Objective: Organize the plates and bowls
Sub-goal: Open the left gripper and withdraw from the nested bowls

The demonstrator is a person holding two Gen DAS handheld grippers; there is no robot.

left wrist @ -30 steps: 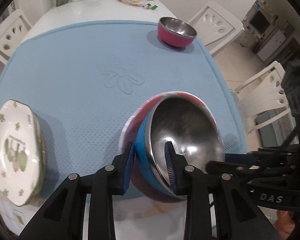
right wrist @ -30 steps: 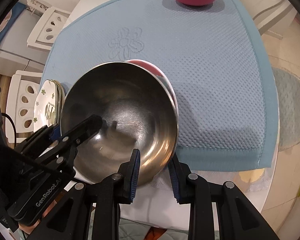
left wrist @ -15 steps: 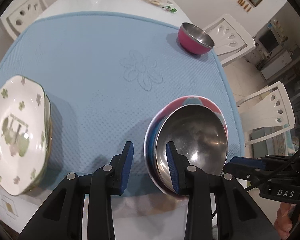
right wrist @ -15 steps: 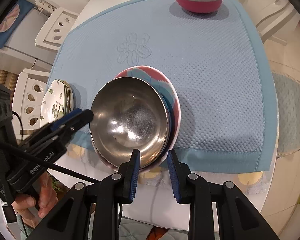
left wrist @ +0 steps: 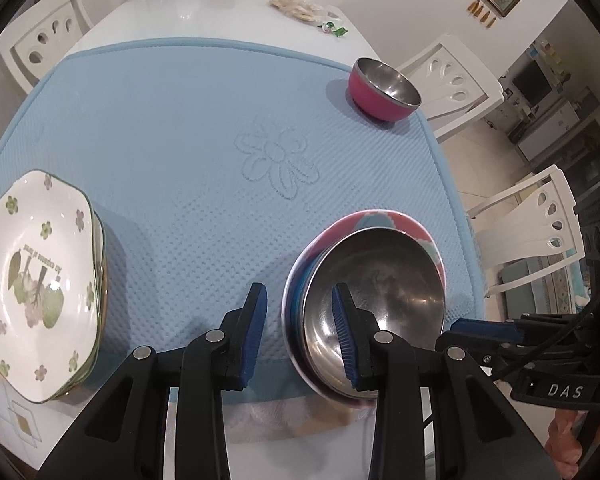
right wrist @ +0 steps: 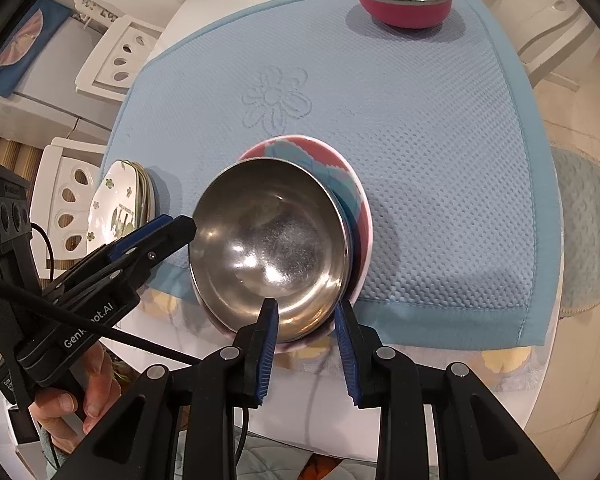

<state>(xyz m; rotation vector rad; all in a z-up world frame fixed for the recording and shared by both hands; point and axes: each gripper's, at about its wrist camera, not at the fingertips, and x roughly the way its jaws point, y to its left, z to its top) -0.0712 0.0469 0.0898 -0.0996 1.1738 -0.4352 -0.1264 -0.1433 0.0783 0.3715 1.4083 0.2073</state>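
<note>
Left tool narrow, empty; right tool narrow, empty; blue mat, white table.

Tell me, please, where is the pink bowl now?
The pink bowl stands alone at the far right corner of the blue mat, beyond the embossed flower in both wrist views.

Steel bowl nested on patterned plate, blue mat

table: white, glossy
blue mat: lies on it, covering the 6 o'clock half
snack packet: 1 o'clock, far end
</note>
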